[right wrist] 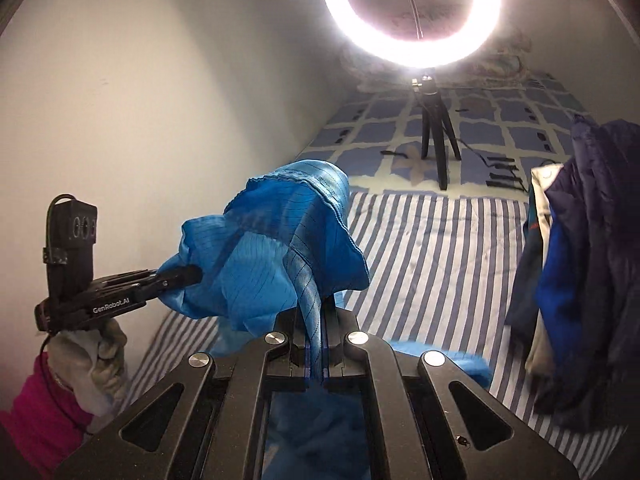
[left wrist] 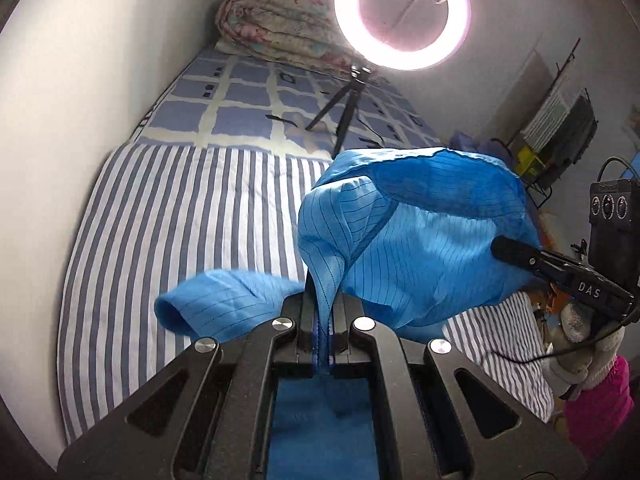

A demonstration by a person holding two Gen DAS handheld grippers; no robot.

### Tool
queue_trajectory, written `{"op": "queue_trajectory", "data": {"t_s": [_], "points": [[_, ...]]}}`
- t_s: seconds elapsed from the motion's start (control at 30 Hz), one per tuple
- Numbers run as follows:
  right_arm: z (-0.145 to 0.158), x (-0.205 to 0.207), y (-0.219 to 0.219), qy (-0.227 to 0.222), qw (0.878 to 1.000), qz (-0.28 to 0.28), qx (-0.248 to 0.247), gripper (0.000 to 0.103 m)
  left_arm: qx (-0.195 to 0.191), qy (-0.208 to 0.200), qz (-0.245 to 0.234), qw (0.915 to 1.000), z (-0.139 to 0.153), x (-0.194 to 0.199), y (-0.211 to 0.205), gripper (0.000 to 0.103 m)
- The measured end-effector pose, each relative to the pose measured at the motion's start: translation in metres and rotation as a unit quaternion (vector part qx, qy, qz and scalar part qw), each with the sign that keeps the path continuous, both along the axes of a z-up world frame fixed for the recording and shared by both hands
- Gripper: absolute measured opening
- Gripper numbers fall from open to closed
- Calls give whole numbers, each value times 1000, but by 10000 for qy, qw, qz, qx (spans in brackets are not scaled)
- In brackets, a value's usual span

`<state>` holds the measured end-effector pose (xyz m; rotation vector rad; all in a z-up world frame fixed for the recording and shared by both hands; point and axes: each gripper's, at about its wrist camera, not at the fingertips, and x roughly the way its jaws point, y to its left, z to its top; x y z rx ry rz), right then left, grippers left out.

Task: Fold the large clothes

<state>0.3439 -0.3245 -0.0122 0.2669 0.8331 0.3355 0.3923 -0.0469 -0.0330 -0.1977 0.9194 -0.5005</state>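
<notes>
Up off the striped sheet (left wrist: pixel 192 216), held in the air: blue garment (left wrist: pixel 420 240), thin dark lines across the cloth. Pinched at 2 places. Left gripper (left wrist: pixel 322 320) pressed together on a narrow fold of the cloth, fabric running down between the fingers and bunching below. Right gripper (right wrist: pixel 316 332) likewise clamped on another fold. Seen from the other side too: right gripper's black tip buried in the cloth at the right of the left view, left gripper's tip doing the same at the left of the right view. Between the 2 grips, cloth billowing upward, hem edge on top; 1 sleeve (left wrist: pixel 208 304) hanging loose toward the left, cuff open.

No container anywhere in view.

Hard to make out: lower part of the garment, cut off under each gripper body. Gloved hand (right wrist: pixel 92 356) with pink cuff only partly visible. Ring lamp (left wrist: pixel 402 12) on a small tripod, glare washing out the folded quilt (left wrist: pixel 276 28) behind. Dark clothes (right wrist: pixel 580 264) heaped at the right edge, individual pieces not separable.
</notes>
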Motion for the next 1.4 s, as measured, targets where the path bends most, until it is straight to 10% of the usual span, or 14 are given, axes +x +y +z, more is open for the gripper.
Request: {"op": "queue_trajectory", "data": {"t_s": [0.87,1.17,1.4], "points": [[-96,-211,82,648,9948,663,-420,2,565,513,-247,9968,-84,-213,27,1],[-86,-258,95,399,9856,1179,-1147,8,187,427,-206,9987,-58,-270,73,39],[-68,-288,53,363,9936,1037,-267,19,-271,594,313,9974,-51,-251,103,54]]}}
